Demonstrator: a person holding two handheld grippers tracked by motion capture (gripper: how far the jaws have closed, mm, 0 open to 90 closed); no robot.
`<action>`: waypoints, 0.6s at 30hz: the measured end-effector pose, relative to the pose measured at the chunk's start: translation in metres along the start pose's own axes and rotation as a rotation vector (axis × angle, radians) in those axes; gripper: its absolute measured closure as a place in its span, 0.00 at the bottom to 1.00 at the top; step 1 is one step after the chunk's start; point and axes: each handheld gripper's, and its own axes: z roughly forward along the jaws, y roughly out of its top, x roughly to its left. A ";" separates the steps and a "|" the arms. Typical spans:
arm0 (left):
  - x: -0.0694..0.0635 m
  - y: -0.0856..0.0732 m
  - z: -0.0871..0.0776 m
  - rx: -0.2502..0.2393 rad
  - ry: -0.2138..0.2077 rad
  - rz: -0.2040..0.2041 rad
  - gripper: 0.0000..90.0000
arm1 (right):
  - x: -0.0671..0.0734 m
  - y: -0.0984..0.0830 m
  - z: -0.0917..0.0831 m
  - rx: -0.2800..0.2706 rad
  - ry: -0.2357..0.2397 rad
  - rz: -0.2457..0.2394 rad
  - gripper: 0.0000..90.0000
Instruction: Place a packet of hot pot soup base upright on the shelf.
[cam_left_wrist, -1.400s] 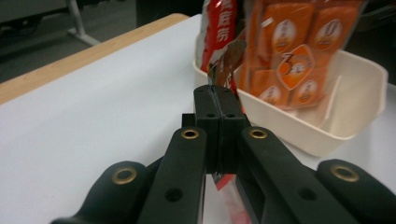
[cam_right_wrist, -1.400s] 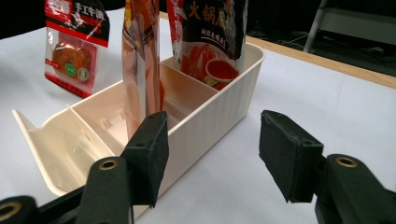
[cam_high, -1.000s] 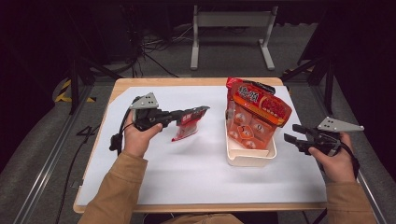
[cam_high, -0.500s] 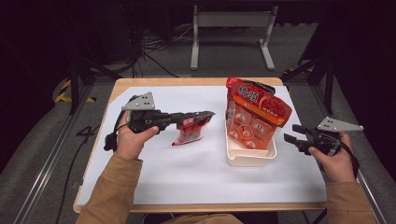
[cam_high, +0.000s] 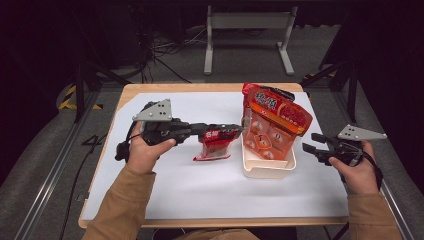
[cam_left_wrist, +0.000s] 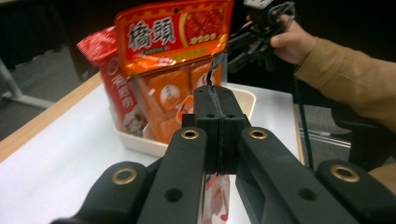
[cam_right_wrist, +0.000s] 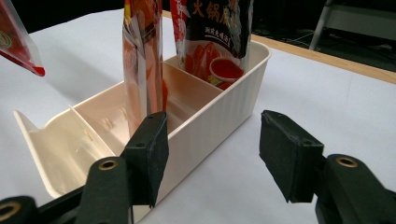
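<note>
L hand-held gripper (cam_high: 235, 131) clamps red pouch (cam_high: 215, 146) hanging below; R hand-held gripper (cam_high: 309, 142) wide.

Divided bin (cam_high: 270, 170) right of centre on table (cam_high: 150, 200), two packets (cam_high: 277, 112) standing inside, held pouch (cam_high: 216, 145) left of it

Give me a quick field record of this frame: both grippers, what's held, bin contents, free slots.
left gripper: shut on red sauce pouch, lifted off the table beside the bin
right gripper: open, nothing between the jaws, just outside the bin wall
bin: cream, divided, on white table cover
bin contents: orange packet upright in the middle, dark-labelled packet behind it
free slot: near-end compartment empty
likely next: pouch goes into the bin
</note>
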 end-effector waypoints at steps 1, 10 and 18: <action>-0.001 0.002 0.002 -0.001 -0.004 0.004 1.00 | 0.000 0.000 0.000 -0.001 0.000 0.000 0.47; -0.008 0.015 0.020 -0.007 -0.032 0.024 1.00 | 0.001 0.001 0.001 -0.005 0.009 -0.003 0.47; -0.010 0.025 0.038 -0.010 -0.058 0.032 1.00 | 0.000 0.002 0.001 -0.005 0.011 -0.003 0.47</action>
